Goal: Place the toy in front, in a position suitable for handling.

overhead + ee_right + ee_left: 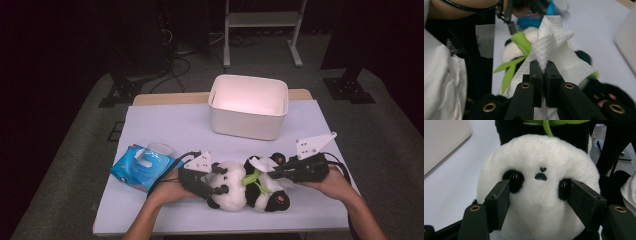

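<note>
A black-and-white panda plush point(235, 195) lies on the table's front middle, with a green leaf point(252, 179) on its chest. My left gripper point(220, 181) holds its head from the left. In the left gripper view the panda's face point(536, 167) sits between the jaws, and the left gripper point(539, 187) presses a pad in beside each eye. My right gripper point(274, 173) comes in from the right, shut on a white paper wipe point(260, 163) held over the panda's body. In the right gripper view the right gripper point(543, 65) pinches the crumpled wipe point(554, 40) above the panda point(510, 51).
A white bin point(248, 106) stands open at the back middle of the table. A blue pack of wipes point(142, 167) lies at the left, with a small clear lid point(160, 148) behind it. The pale tablecloth point(165, 125) has bare room between bin and panda.
</note>
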`<state>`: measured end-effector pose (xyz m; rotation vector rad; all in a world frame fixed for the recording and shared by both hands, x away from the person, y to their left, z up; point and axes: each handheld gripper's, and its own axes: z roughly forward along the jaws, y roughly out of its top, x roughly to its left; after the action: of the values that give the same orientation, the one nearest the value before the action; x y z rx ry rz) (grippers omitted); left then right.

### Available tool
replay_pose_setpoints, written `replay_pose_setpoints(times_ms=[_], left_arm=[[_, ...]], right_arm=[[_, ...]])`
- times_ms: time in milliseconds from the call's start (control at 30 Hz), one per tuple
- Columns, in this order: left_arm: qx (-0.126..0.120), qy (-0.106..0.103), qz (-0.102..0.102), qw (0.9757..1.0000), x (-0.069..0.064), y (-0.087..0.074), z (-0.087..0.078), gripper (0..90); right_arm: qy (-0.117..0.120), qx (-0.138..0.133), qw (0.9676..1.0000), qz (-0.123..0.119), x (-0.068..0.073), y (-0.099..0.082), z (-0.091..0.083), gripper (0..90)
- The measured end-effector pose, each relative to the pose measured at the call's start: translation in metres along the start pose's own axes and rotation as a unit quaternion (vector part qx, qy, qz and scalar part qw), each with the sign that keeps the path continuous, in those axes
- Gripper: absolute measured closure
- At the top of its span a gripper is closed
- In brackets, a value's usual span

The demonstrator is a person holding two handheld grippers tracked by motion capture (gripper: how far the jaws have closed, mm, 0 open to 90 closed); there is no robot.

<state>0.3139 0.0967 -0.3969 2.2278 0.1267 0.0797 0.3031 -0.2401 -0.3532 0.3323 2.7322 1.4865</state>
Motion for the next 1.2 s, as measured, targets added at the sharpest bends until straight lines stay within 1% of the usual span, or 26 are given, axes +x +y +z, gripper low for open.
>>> replay_pose_setpoints(times_ms=[33, 67, 133, 167, 233, 300, 367, 400, 433, 467, 533, 600, 633, 667, 700, 767, 800, 867, 900, 933, 1033, 1067, 1133, 1167, 1200], left_arm=[[-0.001, 0.000, 0.000, 1.0000, 0.000, 0.000, 0.000, 33.9], [-0.003, 0.000, -0.003, 1.0000, 0.000, -0.001, 0.000, 33.9], [-0.008, -0.003, -0.004, 1.0000, 0.000, -0.002, 0.000, 34.0], [-0.009, -0.003, -0.003, 0.9999, 0.000, -0.003, 0.000, 34.0], [-0.006, -0.002, -0.003, 1.0000, 0.000, -0.002, 0.000, 34.0], [-0.006, -0.002, -0.003, 1.0000, 0.000, -0.002, 0.000, 34.0], [-0.006, -0.001, -0.005, 1.0000, 0.001, -0.002, 0.000, 33.9], [-0.006, -0.001, -0.005, 1.0000, 0.001, -0.002, 0.000, 34.0], [-0.006, -0.001, -0.005, 1.0000, 0.001, -0.002, 0.000, 34.0], [-0.006, -0.001, -0.005, 1.0000, 0.001, -0.002, 0.000, 34.0], [-0.005, -0.002, -0.005, 1.0000, 0.001, -0.002, 0.000, 33.9], [-0.007, -0.003, -0.005, 1.0000, 0.002, -0.002, 0.000, 33.9], [-0.008, -0.003, -0.005, 1.0000, 0.002, -0.002, 0.000, 33.9], [-0.009, -0.003, -0.006, 0.9999, 0.002, -0.003, 0.000, 33.9], [-0.008, -0.004, -0.006, 0.9999, 0.002, -0.003, 0.000, 34.0], [-0.007, -0.005, -0.004, 1.0000, 0.001, -0.002, 0.000, 34.0], [-0.006, -0.003, -0.002, 1.0000, 0.000, -0.002, 0.000, 34.0], [-0.007, -0.004, -0.005, 1.0000, 0.001, -0.002, 0.000, 34.0], [-0.007, -0.004, -0.005, 1.0000, 0.001, -0.002, 0.000, 34.0], [-0.007, -0.005, -0.005, 1.0000, 0.001, -0.002, 0.000, 34.0], [-0.006, -0.001, -0.008, 0.9999, 0.001, -0.002, 0.001, 34.0], [-0.007, 0.000, -0.011, 0.9999, 0.002, -0.002, 0.001, 34.0], [-0.009, 0.001, -0.013, 0.9999, 0.003, -0.002, 0.002, 34.0], [-0.010, 0.000, -0.014, 0.9999, 0.003, -0.002, 0.002, 34.0], [-0.010, 0.000, -0.014, 0.9999, 0.003, -0.002, 0.002, 34.0]], right_arm=[[0.008, 0.004, 1.0000, -0.003, 0.001, 0.001, 0.004, 85.7], [0.014, 0.015, 0.9998, -0.007, 0.002, 0.001, 0.010, 85.7], [0.015, 0.045, 0.9988, -0.010, 0.001, -0.007, 0.020, 85.7], [0.019, 0.032, 0.9993, 0.001, -0.001, -0.016, 0.018, 85.8], [0.014, 0.033, 0.9994, 0.002, -0.002, -0.019, 0.015, 85.9], [0.010, 0.029, 0.9995, 0.010, -0.002, -0.025, 0.007, 85.8], [0.006, 0.027, 0.9996, 0.009, 0.000, -0.025, -0.004, 85.8], [0.010, 0.023, 0.9997, 0.005, 0.003, -0.023, -0.008, 85.8], [0.016, 0.015, 0.9997, -0.008, 0.011, -0.016, -0.016, 85.7], [0.016, 0.015, 0.9997, -0.008, 0.011, -0.016, -0.016, 85.7], [0.022, 0.011, 0.9995, -0.019, 0.019, -0.011, -0.022, 85.8], [0.035, 0.000, 0.9991, -0.026, 0.028, -0.007, -0.025, 85.7], [0.044, -0.002, 0.9986, -0.030, 0.032, -0.007, -0.021, 85.7], [0.044, -0.002, 0.9986, -0.030, 0.032, -0.007, -0.021, 85.7], [0.048, 0.005, 0.9984, -0.029, 0.034, -0.009, -0.017, 85.7], [0.047, 0.026, 0.9981, -0.031, 0.034, -0.014, -0.008, 85.7], [0.056, 0.021, 0.9980, -0.023, 0.033, -0.019, -0.007, 85.7], [0.053, 0.014, 0.9984, -0.015, 0.033, -0.023, -0.012, 85.8], [0.047, 0.019, 0.9986, -0.012, 0.034, -0.027, -0.017, 85.8], [0.047, 0.019, 0.9986, -0.012, 0.034, -0.027, -0.017, 85.8], [0.030, 0.043, 0.9986, -0.005, 0.035, -0.034, -0.030, 85.7], [0.027, 0.044, 0.9987, -0.005, 0.035, -0.035, -0.032, 85.7], [0.032, 0.036, 0.9988, -0.005, 0.037, -0.035, -0.036, 85.7], [0.041, 0.024, 0.9987, -0.018, 0.041, -0.028, -0.031, 85.5], [0.041, 0.024, 0.9987, -0.018, 0.041, -0.028, -0.031, 85.5]])
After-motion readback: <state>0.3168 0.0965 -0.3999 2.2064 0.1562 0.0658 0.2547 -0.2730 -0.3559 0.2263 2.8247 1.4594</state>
